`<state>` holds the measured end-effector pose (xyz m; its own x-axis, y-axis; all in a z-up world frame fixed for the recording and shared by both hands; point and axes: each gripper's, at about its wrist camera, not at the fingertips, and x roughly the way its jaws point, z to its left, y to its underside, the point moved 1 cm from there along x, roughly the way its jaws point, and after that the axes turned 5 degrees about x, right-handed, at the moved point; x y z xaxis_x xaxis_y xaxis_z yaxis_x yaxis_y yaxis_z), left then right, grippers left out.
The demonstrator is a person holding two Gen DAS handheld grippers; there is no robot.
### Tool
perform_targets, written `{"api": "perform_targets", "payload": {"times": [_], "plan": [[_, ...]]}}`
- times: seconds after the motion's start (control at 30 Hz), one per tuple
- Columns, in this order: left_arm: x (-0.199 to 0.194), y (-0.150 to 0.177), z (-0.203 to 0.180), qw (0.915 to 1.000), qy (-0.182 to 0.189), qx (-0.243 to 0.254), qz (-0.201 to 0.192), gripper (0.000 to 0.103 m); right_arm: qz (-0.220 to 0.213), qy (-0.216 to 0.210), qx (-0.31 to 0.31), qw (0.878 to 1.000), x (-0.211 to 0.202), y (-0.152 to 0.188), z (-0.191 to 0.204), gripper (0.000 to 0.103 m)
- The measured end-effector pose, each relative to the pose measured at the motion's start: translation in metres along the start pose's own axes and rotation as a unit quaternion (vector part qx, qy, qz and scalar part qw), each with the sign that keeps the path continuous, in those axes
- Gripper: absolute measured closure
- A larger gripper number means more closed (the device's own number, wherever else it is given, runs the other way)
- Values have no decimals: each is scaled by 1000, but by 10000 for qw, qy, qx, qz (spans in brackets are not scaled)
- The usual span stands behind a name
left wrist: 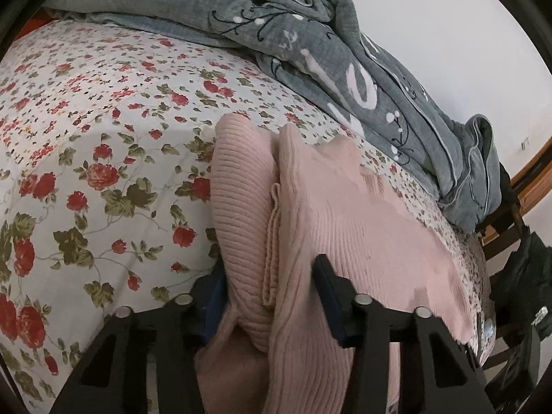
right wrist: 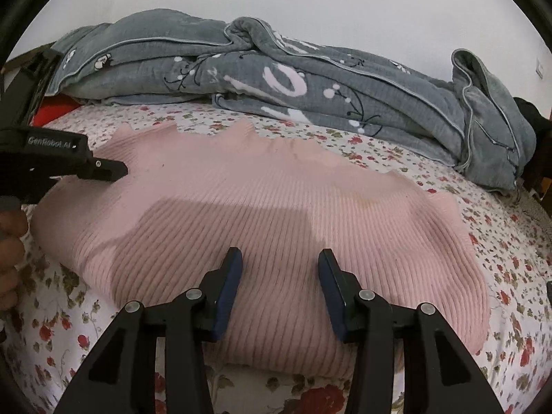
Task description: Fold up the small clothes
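**Bed with floral sheet, pink sweater mid-fold**

A bed with a red-rose floral sheet [right wrist: 500, 241] carried the work, white wall behind. The left gripper [left wrist: 269, 293] had its jaws set apart around a bunched fold of the pink ribbed sweater [right wrist: 276, 214]; fabric filled the gap, but whether the pads pinched it could not be told. Probably placed there to lift that edge over. The right gripper [right wrist: 279, 276] hovered with jaws wide and nothing between them, low over the near hem, likely ready to pin or take the other side. The sweater lay mostly flat across the middle of the bed, its left end doubled up at the left gripper. Farther out, a crumpled grey quilt [right wrist: 345, 93] sat pushed against the wall, clear of the folding area. A dark chair [left wrist: 517, 269] stood off the bed's edge.
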<state>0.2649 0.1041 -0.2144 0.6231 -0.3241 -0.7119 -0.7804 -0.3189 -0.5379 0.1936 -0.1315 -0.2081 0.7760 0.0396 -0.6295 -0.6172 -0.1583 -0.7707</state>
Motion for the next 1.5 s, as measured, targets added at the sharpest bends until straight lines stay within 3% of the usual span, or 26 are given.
{"api": "perform_targets", "payload": {"times": [0.13,0.23,0.43,0.67,1.0,1.5], "plan": [[2,-1,-4,10000,-49,21,-59,72,69,-128,51,9999,-4,4,-4,57],[4,1,-9,9993,-222,270,-123,71,94,-234,-11,9997,-10,9,-7,57],[6,4,-3,9996,-131,3,-266,66,47,-334,-5,9994,-14,14,-10,57],[3,10,-8,9983,-281,201,-476,66,24,-532,22,9986,-14,12,-15,56],[1,11,-11,9980,-319,272,-484,65,105,-694,188,9974,-7,9,-18,52],[5,9,-10,9986,-210,312,-380,58,23,-426,90,9991,-5,13,-10,49]]}}
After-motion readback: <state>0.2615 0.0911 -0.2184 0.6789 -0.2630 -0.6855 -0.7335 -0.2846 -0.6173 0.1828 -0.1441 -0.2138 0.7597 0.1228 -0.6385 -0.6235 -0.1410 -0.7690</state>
